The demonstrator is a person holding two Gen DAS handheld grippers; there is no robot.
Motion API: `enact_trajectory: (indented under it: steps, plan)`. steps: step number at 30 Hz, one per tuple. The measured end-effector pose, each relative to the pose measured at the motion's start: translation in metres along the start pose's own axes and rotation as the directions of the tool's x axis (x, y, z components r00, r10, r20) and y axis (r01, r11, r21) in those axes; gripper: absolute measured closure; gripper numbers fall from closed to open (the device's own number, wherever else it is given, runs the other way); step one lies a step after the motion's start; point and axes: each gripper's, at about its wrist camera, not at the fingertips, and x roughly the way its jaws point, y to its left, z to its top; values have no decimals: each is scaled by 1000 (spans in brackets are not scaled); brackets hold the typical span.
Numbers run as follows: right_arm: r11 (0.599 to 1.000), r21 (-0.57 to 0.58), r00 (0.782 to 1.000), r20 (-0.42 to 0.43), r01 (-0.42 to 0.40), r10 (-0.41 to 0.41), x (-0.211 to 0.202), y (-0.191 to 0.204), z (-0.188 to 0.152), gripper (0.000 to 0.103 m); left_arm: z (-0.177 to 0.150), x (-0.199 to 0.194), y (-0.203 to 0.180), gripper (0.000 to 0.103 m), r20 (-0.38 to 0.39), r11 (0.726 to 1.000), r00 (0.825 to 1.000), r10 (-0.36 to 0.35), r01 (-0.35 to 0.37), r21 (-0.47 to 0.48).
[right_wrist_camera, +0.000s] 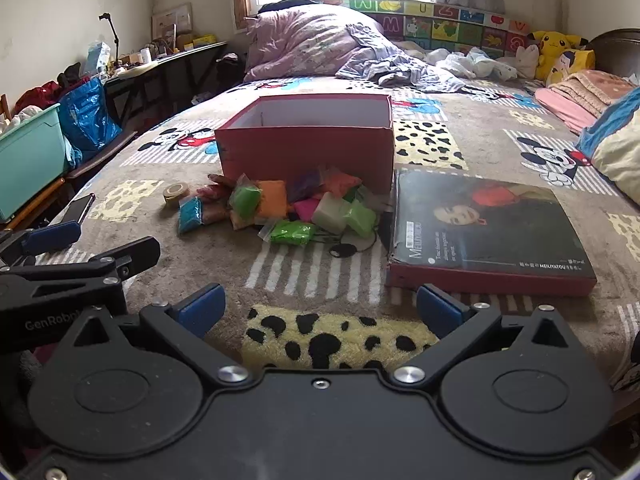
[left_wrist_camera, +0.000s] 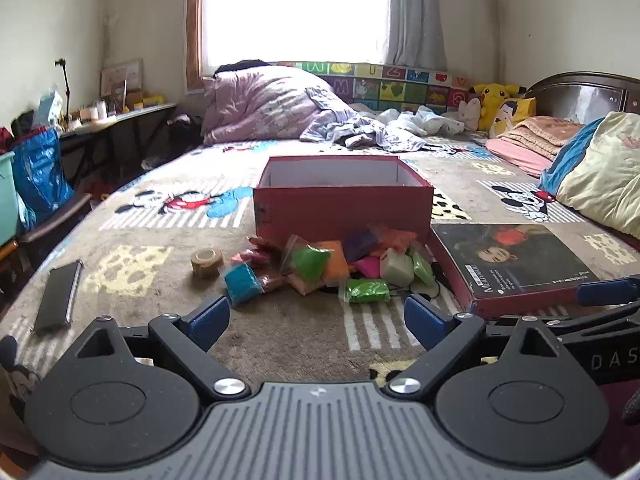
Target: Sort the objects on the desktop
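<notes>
An open red box (left_wrist_camera: 344, 204) (right_wrist_camera: 308, 148) stands on the bed. Its lid (left_wrist_camera: 516, 266) (right_wrist_camera: 488, 232) lies flat to the right. A pile of small coloured clay bags (left_wrist_camera: 340, 266) (right_wrist_camera: 288, 206) lies in front of the box, with a teal bag (left_wrist_camera: 242, 283) (right_wrist_camera: 189, 214) at its left and a green bag (left_wrist_camera: 366, 291) (right_wrist_camera: 290, 233) at the front. A tape roll (left_wrist_camera: 207, 263) (right_wrist_camera: 176, 193) lies left of the pile. My left gripper (left_wrist_camera: 318, 320) is open and empty, short of the pile. My right gripper (right_wrist_camera: 320, 308) is open and empty, nearer the lid's corner.
A phone (left_wrist_camera: 58, 295) (right_wrist_camera: 78, 208) lies at the left bed edge. Pillows (left_wrist_camera: 600, 176), a folded blanket (left_wrist_camera: 532, 138) and a heaped duvet (left_wrist_camera: 272, 106) lie at the right and back. A chair with a blue bag (left_wrist_camera: 38, 176) and a teal bin (right_wrist_camera: 28, 156) stand left.
</notes>
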Motion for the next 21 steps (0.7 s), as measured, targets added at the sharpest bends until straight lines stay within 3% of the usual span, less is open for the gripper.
enact_trajectory:
  steps: [7,21]
  plan:
    - [1000,-1,1000,22,-7,7,-6,-6,-5,1,-2,6,-3,9,-43,1000,999,2,-3,-6]
    - [1000,-5,1000,-13,9,-9,3,0,-2,1,-2,3,-2,9,-39,1000,999,8,-8,-5]
